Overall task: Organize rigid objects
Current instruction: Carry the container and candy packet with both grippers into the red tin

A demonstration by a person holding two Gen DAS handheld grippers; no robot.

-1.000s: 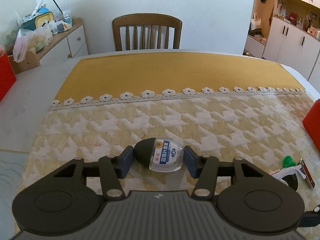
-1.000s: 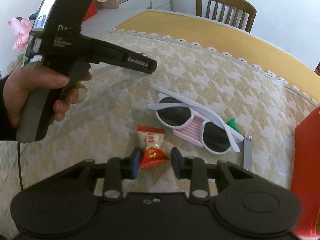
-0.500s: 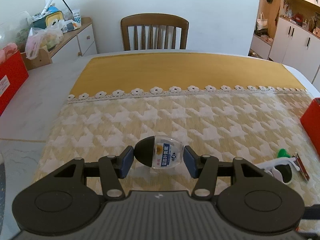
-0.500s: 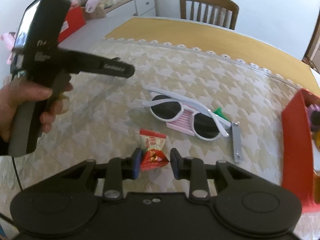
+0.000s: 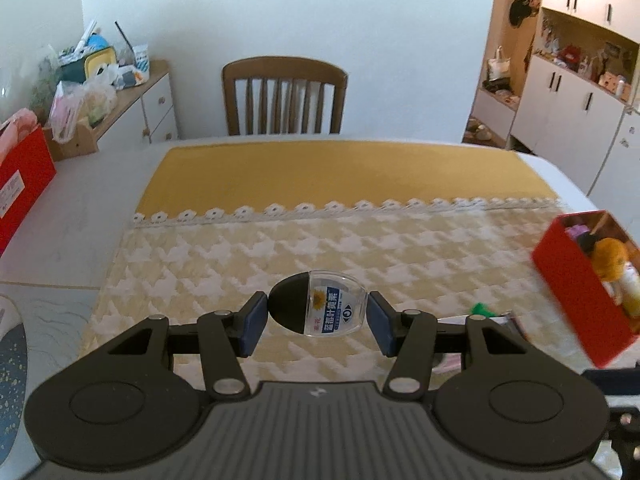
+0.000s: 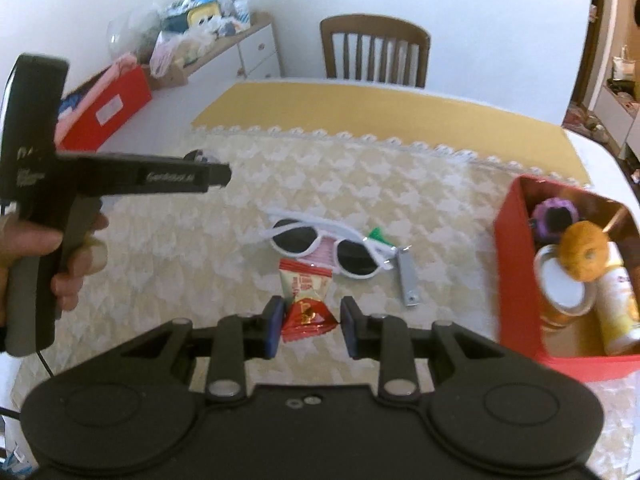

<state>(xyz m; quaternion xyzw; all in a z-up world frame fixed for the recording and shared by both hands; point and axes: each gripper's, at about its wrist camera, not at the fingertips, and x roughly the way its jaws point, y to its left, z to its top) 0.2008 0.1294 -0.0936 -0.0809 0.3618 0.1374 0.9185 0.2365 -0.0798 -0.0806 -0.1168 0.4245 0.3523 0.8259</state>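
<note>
A white table (image 6: pixel 184 104) carried a cloth (image 6: pixel 400 184) in two bands: plain mustard yellow toward the far edge, a cream-and-white houndstooth pattern toward the near edge, with a white lace strip (image 5: pixel 360 206) along the join. On the patterned band, near the middle, lay white-framed sunglasses (image 6: pixel 332 246) resting partly on a pink ribbed object; a green piece (image 6: pixel 376 234) and a metal nail clipper (image 6: pixel 407 278) lay just beside them. A red open box (image 6: pixel 516 280) stood at the right edge. A second red box (image 6: pixel 106 110) stood on bare tabletop by the left edge.
</note>
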